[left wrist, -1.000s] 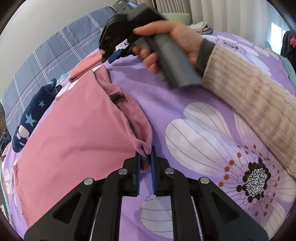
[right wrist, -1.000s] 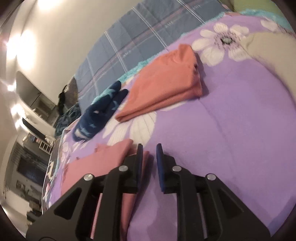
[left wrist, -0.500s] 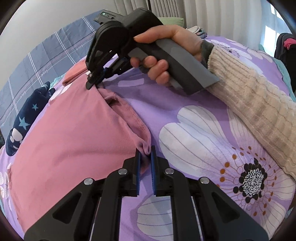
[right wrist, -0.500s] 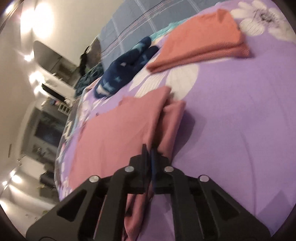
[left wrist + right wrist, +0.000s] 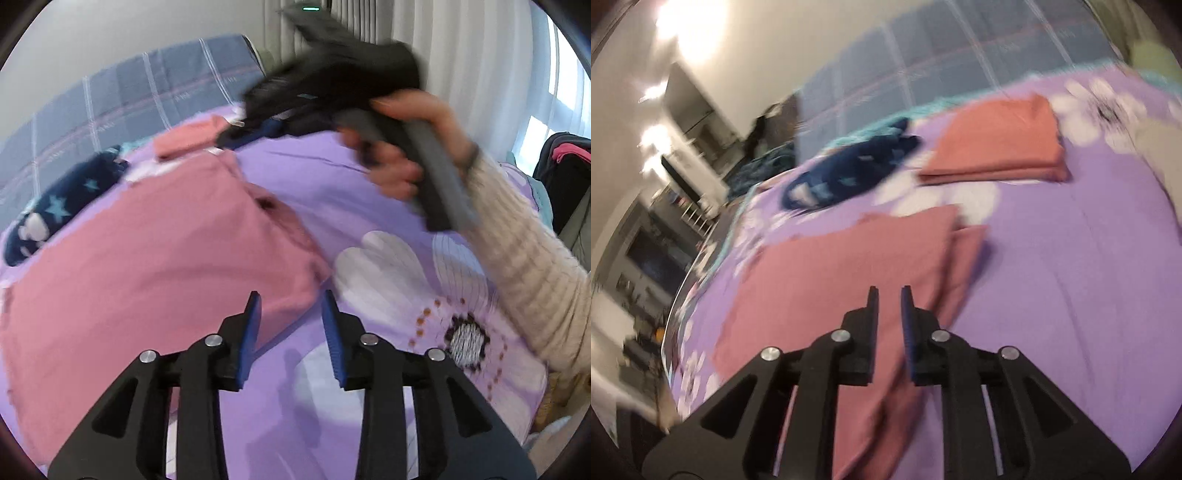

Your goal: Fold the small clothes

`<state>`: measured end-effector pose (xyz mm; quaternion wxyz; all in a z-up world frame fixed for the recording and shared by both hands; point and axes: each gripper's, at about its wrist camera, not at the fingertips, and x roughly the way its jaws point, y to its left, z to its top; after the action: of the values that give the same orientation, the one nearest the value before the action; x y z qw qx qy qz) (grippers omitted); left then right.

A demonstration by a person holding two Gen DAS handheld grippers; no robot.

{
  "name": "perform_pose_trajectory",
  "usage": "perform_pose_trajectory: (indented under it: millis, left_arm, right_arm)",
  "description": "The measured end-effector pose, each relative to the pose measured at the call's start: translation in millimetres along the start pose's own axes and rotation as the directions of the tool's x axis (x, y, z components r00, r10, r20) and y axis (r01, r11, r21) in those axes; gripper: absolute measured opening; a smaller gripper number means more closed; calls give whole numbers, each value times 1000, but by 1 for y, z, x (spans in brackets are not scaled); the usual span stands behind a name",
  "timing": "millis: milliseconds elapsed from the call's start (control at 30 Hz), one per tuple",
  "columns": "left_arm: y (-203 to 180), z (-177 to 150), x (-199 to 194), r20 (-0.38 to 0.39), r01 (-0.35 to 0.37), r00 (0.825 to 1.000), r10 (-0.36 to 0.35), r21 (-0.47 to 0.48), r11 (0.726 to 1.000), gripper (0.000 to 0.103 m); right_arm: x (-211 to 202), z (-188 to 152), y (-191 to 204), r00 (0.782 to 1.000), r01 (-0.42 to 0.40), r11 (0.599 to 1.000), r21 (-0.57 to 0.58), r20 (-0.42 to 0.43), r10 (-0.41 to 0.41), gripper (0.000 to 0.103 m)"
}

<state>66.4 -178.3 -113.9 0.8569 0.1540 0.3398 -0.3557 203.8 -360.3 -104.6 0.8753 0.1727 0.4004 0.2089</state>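
A pink garment (image 5: pixel 147 258) lies spread flat on the purple flowered bedsheet (image 5: pixel 351 177), with a folded strip along its right edge. It also shows in the right wrist view (image 5: pixel 842 273). My left gripper (image 5: pixel 291 306) is open and empty, just above the garment's near right corner. My right gripper (image 5: pixel 889 295) is slightly open and empty, lifted over the garment's far edge; it appears blurred in the left wrist view (image 5: pixel 236 138), held by a hand.
A folded orange garment (image 5: pixel 1001 144) and a crumpled navy star-print garment (image 5: pixel 849 170) lie beyond the pink one. A blue plaid cover (image 5: pixel 110 99) is at the bed's far side. Furniture stands left of the bed (image 5: pixel 657 229).
Both grippers let go of the pink garment's right edge and opened. Both lifted away; the right one moved up and back quickly, blurred.
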Motion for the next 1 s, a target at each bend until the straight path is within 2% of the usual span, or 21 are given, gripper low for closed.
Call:
perform_pose_trajectory:
  millis: [33, 100, 167, 200, 233, 300, 367, 400, 467, 500, 567, 667, 733, 767, 800, 867, 933, 1000]
  left_arm:
    - [5, -4, -9, 12, -28, 1000, 28, 3, 1000, 39]
    - [18, -13, -21, 30, -73, 997, 74, -16, 997, 51]
    - [34, -22, -29, 34, -87, 995, 90, -75, 993, 51]
    - [41, -25, -33, 36, -85, 995, 89, -109, 990, 51]
    - [50, -30, -36, 37, -81, 995, 87, -149, 985, 51]
    - [68, -39, -45, 34, -99, 993, 110, -227, 969, 52]
    - [83, -48, -56, 41, -124, 989, 141, -289, 949, 53]
    - [95, -53, -64, 49, -136, 986, 161, -325, 936, 54]
    - [116, -63, -83, 69, -165, 976, 205, -378, 911, 55]
    - [127, -69, -94, 77, -189, 968, 238, -398, 898, 60]
    - [147, -80, -112, 83, -239, 950, 301, -426, 872, 62]
    - [179, -102, -141, 80, -287, 926, 368, -484, 827, 62]
    - [205, -119, -159, 73, -307, 913, 401, -525, 793, 62]
    - [215, -131, -168, 67, -319, 905, 419, -543, 777, 58]
    - [222, -138, -174, 66, -326, 901, 430, -552, 768, 37]
    - [238, -155, -183, 50, -329, 899, 434, -578, 747, 14]
    - [251, -172, -188, 37, -321, 901, 431, -610, 724, 10]
    - [261, -184, -188, 37, -306, 907, 420, -628, 715, 10]
  right_arm:
    - [-4, -7, 8, 1000, -2, 1000, -23, -2, 2, 24]
    - [-9, -33, 28, 999, -3, 997, -74, -32, 1, 31]
    - [1, -52, 31, 991, 94, 990, -106, -85, -103, 35]
    - [14, -66, 29, 962, 223, 965, -140, -127, -241, 31]
    - [25, -76, 27, 943, 278, 945, -169, -141, -303, 29]
    - [27, -87, 37, 922, 349, 915, -200, -102, -374, 30]
    - [18, -86, 67, 880, 439, 865, -244, -76, -469, 33]
    - [13, -86, 83, 879, 449, 853, -267, -42, -476, 35]
    - [3, -89, 111, 891, 437, 840, -322, 26, -454, 41]
    - [-3, -91, 129, 897, 428, 832, -354, 59, -437, 43]
    - [-8, -97, 154, 907, 415, 820, -395, 104, -409, 47]
    - [-4, -114, 192, 925, 374, 805, -460, 128, -357, 48]
    - [8, -127, 219, 936, 345, 780, -522, 129, -328, 47]
    - [14, -135, 232, 941, 332, 762, -556, 135, -311, 47]
    - [19, -143, 248, 946, 317, 746, -585, 136, -295, 48]
    - [33, -154, 272, 955, 284, 714, -640, 127, -267, 48]
    - [52, -165, 296, 966, 239, 679, -694, 99, -239, 48]
    - [71, -173, 315, 974, 193, 655, -730, 62, -218, 48]
